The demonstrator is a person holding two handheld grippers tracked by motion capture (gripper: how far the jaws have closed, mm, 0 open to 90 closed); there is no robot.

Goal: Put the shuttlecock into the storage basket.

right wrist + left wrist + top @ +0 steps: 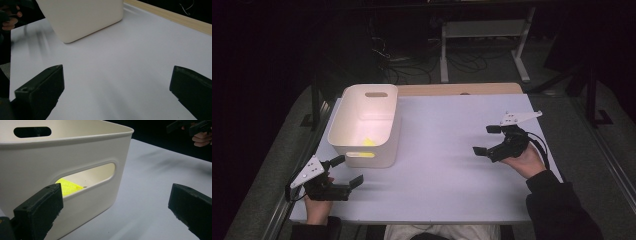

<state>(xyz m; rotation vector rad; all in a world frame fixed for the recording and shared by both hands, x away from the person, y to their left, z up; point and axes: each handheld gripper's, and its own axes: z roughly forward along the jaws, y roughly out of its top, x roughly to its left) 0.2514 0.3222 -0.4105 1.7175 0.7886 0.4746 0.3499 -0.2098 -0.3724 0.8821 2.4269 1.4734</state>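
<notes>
A white plastic bin (384, 134) with handle slots stands on the left part of the white table (452, 150). A yellow object (369, 142) lies on its floor; in the left gripper view the yellow object (67, 186) shows through the near handle slot of the bin (95, 152). My left gripper (347, 171) sits open just in front of the bin's near left corner, nothing between its jaws. My right gripper (487, 140) hovers open over the right side of the table, jaws pointing left toward the bin (82, 17).
A wooden strip (462, 89) runs along the table's far edge. Beyond it are a white metal frame (482, 30) and cables on the dark floor. A broad bare stretch of table lies between the two grippers.
</notes>
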